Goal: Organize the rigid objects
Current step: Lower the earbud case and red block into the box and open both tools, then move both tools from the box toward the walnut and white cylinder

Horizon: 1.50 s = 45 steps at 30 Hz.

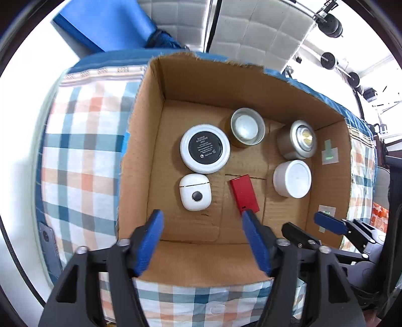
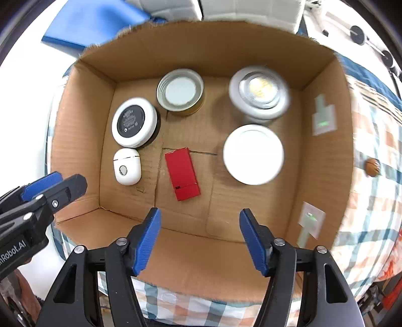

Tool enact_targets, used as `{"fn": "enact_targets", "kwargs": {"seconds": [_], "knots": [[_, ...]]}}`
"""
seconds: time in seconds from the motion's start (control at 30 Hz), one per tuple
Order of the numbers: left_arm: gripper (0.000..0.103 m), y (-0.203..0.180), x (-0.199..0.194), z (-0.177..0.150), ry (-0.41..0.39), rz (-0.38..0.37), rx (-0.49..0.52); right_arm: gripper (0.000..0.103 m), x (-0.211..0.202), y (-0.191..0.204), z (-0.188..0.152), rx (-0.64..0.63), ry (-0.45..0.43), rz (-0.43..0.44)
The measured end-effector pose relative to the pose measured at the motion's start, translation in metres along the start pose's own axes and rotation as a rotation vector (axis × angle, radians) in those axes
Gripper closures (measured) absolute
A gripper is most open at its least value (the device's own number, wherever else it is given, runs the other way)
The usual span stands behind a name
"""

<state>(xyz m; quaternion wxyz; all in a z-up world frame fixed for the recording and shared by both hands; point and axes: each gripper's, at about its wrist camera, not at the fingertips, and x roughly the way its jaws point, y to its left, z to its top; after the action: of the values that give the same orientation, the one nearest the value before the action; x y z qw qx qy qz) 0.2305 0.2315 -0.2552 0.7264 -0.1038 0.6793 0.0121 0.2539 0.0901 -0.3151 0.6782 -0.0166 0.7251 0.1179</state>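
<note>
An open cardboard box (image 1: 148, 140) (image 2: 83, 140) holds several rigid objects: a white round compact with a black label (image 1: 204, 149) (image 2: 133, 122), a white earbud case (image 1: 195, 192) (image 2: 127, 166), a red flat case (image 1: 245, 193) (image 2: 183, 173), a metal tin (image 1: 247, 125) (image 2: 180, 91), a silver puck light (image 1: 301, 139) (image 2: 260, 93) and a white jar (image 1: 294, 178) (image 2: 253, 154). My left gripper (image 1: 202, 218) is open and empty above the box's near edge. My right gripper (image 2: 198, 218) is open and empty above the near edge, right of the left one.
The box stands on a plaid cloth (image 1: 80, 151) (image 2: 371, 176) over a table. A blue bag (image 1: 108, 22) lies behind the box. A small brown ball (image 2: 372, 168) lies on the cloth right of the box. Tape patches (image 2: 324, 118) stick to the box's right wall.
</note>
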Motion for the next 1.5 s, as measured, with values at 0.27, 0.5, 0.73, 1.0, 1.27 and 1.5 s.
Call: {"fn": "enact_targets", "kwargs": {"seconds": [0.27, 0.5, 0.73, 1.0, 1.27, 1.5], "knots": [[0.0, -0.016, -0.027, -0.024, -0.073, 0.006, -0.003, 0.0, -0.05, -0.004, -0.026, 0.036, -0.084, 0.003], [0.0, -0.036, -0.043, -0.035, -0.099, 0.006, -0.004, 0.0, -0.078, -0.018, -0.044, 0.036, -0.123, 0.014], [0.0, -0.068, -0.063, -0.04, -0.149, 0.017, 0.018, 0.0, -0.104, -0.042, -0.058, 0.047, -0.163, 0.049], [0.0, -0.143, -0.073, -0.026, -0.193, -0.02, 0.08, 0.0, -0.137, -0.122, -0.064, 0.147, -0.222, 0.03], [0.0, -0.254, -0.027, 0.017, -0.136, -0.053, 0.161, 0.0, -0.138, -0.247, -0.052, 0.314, -0.212, -0.032], [0.0, -0.312, 0.036, 0.05, -0.025, -0.023, 0.179, 0.001, -0.096, -0.326, -0.029, 0.409, -0.159, 0.003]]}}
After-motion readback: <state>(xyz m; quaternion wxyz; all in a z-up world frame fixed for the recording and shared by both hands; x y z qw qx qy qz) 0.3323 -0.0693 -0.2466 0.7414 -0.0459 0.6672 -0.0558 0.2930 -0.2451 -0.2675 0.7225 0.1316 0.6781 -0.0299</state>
